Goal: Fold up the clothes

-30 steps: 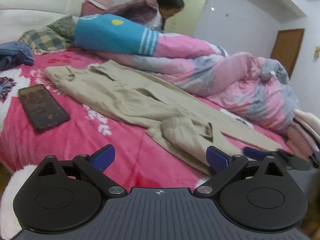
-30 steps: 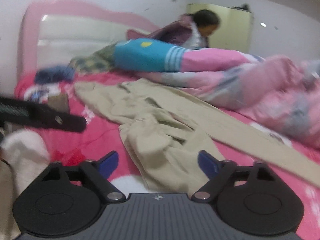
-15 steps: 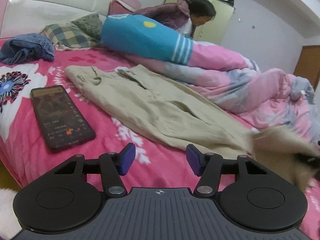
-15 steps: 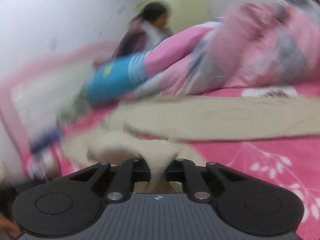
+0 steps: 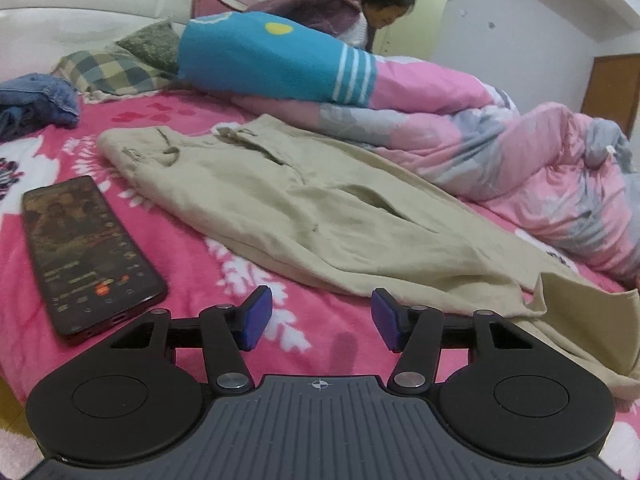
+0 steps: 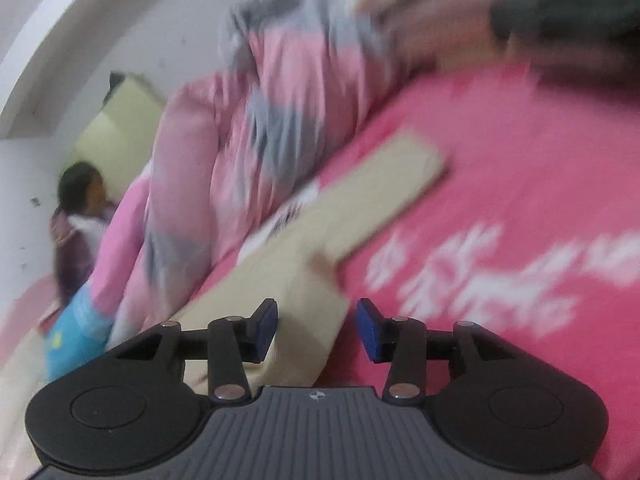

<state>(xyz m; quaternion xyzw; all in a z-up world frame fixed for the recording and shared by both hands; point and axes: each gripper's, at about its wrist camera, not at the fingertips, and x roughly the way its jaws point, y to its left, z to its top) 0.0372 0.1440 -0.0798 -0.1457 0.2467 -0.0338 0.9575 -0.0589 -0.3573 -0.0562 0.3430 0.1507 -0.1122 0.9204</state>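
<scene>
Beige cotton trousers (image 5: 304,216) lie flat on my pink floral bedspread (image 5: 192,264), just beyond my left gripper (image 5: 322,322), whose jaws stand half open with only bedspread between them. My right gripper (image 6: 316,326) has just been opening; nothing is pinched, a blurred trouser leg (image 6: 360,208) running ahead. Left lies a black smartphone (image 5: 86,252); farther back, a pink-and-grey quilt (image 5: 500,152).

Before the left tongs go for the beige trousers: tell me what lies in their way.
Nothing visible does. Only bare pink bedsheet lies between the open left tongs and the beige trousers. The phone lies off to the left, apart from the trousers.
</scene>
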